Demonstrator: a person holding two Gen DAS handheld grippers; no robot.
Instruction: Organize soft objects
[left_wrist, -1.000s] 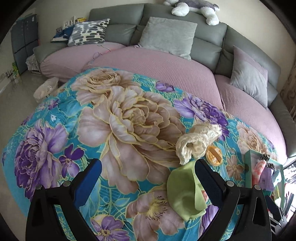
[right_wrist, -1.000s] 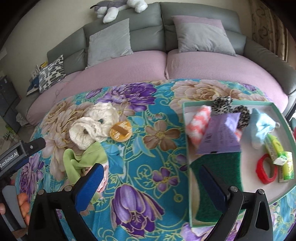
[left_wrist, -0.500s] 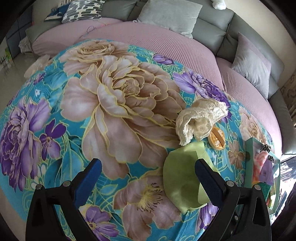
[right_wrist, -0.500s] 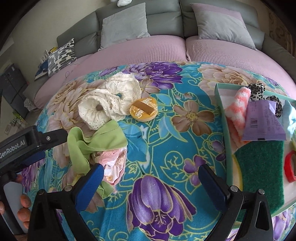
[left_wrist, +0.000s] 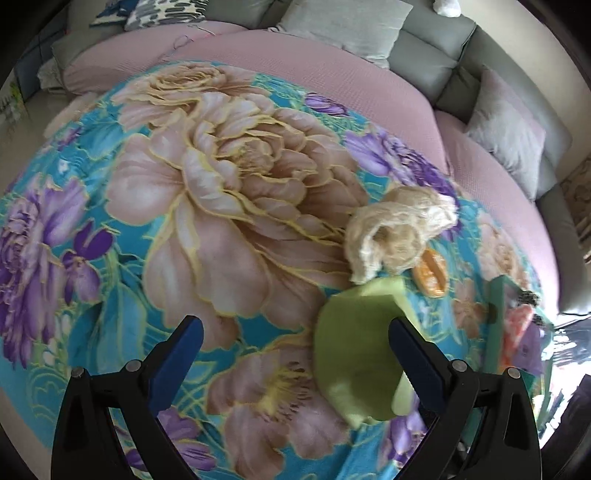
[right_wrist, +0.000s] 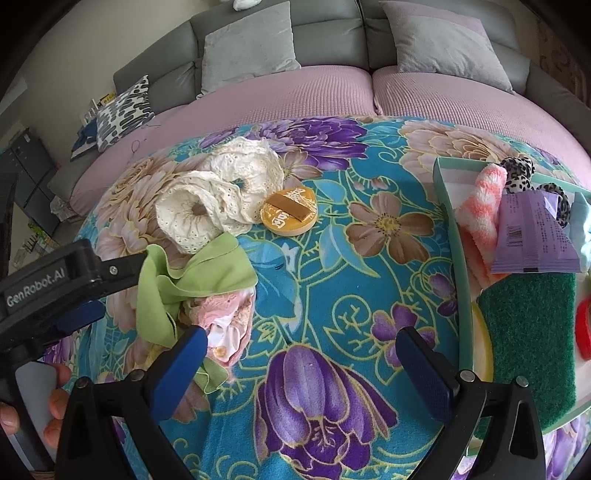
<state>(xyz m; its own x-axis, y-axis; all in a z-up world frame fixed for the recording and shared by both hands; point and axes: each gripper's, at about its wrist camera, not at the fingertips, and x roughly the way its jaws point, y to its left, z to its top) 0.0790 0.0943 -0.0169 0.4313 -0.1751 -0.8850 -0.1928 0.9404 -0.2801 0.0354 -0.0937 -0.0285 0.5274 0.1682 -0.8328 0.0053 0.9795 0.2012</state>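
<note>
A green cloth (right_wrist: 192, 273) lies crumpled on the floral blanket (right_wrist: 332, 280), partly over a pink lace garment (right_wrist: 225, 317). Behind them sit two cream lace pieces (right_wrist: 221, 195). In the left wrist view the green cloth (left_wrist: 354, 350) sits just inside the right finger of my left gripper (left_wrist: 295, 354), which is open and empty. The cream lace (left_wrist: 395, 236) is farther ahead. My right gripper (right_wrist: 299, 365) is open and empty over the blanket, its left finger beside the pink garment. The left gripper's body (right_wrist: 55, 280) shows at the left edge, touching the green cloth.
A round orange tin (right_wrist: 290, 214) lies right of the lace. A teal tray (right_wrist: 450, 221) at the right holds a pink striped cloth, leopard scrunchies, a purple packet and a green scouring pad. A grey sofa (right_wrist: 277, 33) with cushions curves behind.
Both grippers have moved forward and lower toward the pile of cloths. The left gripper now reaches the green cloth; the right one's left finger is next to the pink garment.
</note>
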